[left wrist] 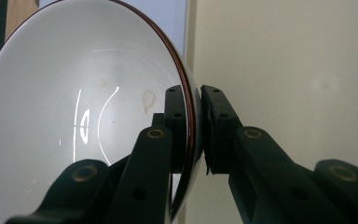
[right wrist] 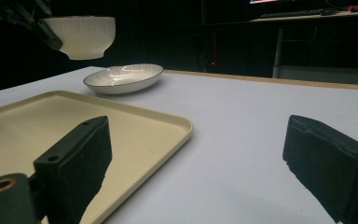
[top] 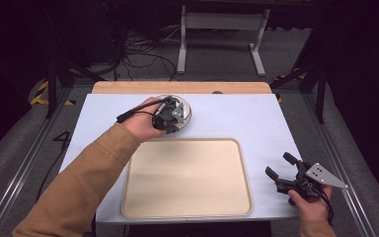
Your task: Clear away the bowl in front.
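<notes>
A white bowl [left wrist: 74, 116] with a dark rim hangs in the air, and my left gripper [left wrist: 193, 98] is shut on its rim, one jaw inside and one outside. In the right gripper view the bowl [right wrist: 81, 35] floats above and to the left of a shallow white plate [right wrist: 123, 77] on the table. From above, my left gripper [top: 170, 116] is over that plate [top: 189, 112], behind the beige tray [top: 187, 197]. My right gripper [top: 279, 164] stands open with nothing between its jaws, right of the tray near the table's front edge.
The tray [right wrist: 135, 116] has nothing on it and lies at the front middle of the pale table [top: 242, 118]. A wooden strip [top: 128, 87] runs along the table's far edge. Cables and a white desk frame [top: 217, 24] are on the floor beyond.
</notes>
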Demonstrator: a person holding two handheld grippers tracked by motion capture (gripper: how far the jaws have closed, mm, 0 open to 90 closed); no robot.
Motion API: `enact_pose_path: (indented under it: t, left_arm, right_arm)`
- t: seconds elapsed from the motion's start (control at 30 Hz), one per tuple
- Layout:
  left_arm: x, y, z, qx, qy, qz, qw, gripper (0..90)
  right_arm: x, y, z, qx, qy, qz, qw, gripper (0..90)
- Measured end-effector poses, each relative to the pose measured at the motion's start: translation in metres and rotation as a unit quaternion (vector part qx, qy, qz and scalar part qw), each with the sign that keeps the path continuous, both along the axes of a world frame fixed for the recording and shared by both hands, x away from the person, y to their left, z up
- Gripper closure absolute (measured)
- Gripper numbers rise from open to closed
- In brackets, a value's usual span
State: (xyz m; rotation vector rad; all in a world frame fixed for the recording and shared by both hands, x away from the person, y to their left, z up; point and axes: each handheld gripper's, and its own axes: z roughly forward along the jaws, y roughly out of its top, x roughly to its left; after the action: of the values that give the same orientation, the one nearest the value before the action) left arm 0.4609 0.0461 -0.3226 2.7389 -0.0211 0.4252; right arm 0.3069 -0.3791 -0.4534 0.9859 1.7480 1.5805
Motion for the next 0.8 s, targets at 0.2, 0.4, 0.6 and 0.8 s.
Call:
enact_pose_path:
  t: [0.2,0.4,0.6,0.8]
  left_arm:
    - [-0.016,-0.006,0.004,-0.011,0.003,-0.021,0.9997,81.8]
    - [-0.036,-0.012,0.008,-0.002,0.0,-0.05,0.9987,81.8]
    - [-0.052,-0.018,0.008,0.006,0.003,-0.071,0.9974,81.6]
    - [-0.061,-0.018,0.011,0.001,0.01,-0.088,0.996,81.5]
  right_arm:
    - [0.001,0.001,0.0,0.0,-0.002,0.001,1.0,8.7]
    - [0.002,0.002,0.001,-0.001,-0.002,0.004,1.0,8.7]
    - [0.002,0.001,0.001,-0.001,-0.002,0.003,1.0,8.7]
    - [0.002,0.002,0.001,-0.001,-0.001,0.003,1.0,8.7]
